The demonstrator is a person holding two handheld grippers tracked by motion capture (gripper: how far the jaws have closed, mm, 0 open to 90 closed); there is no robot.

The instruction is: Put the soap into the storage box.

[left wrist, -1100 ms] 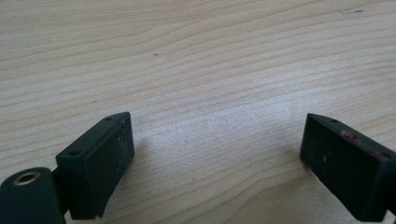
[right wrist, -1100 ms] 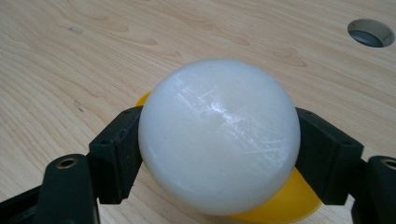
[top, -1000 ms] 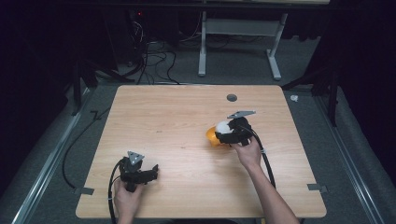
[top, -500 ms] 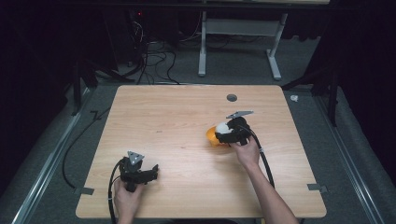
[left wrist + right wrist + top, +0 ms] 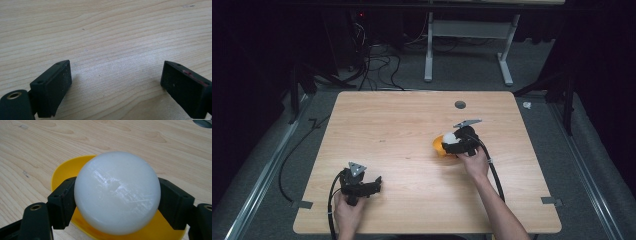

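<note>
A white round ball-like object (image 5: 117, 191) sits squeezed between the two black jaws of my right gripper (image 5: 117, 202), just above a yellow dish (image 5: 65, 172) on the wooden table. From above, the white object (image 5: 449, 137) and the yellow dish (image 5: 438, 146) lie right of the table's middle, with the right gripper (image 5: 452, 145) shut on the white object. My left gripper (image 5: 374, 186) rests near the front left of the table; its jaws stand wide apart over bare wood, and the left gripper (image 5: 116, 82) holds nothing.
The wooden table (image 5: 402, 125) has a round cable hole (image 5: 460, 105) at the back right. Cables trail from both grippers toward the front edge. A desk frame (image 5: 467, 50) and floor cables stand beyond the far edge.
</note>
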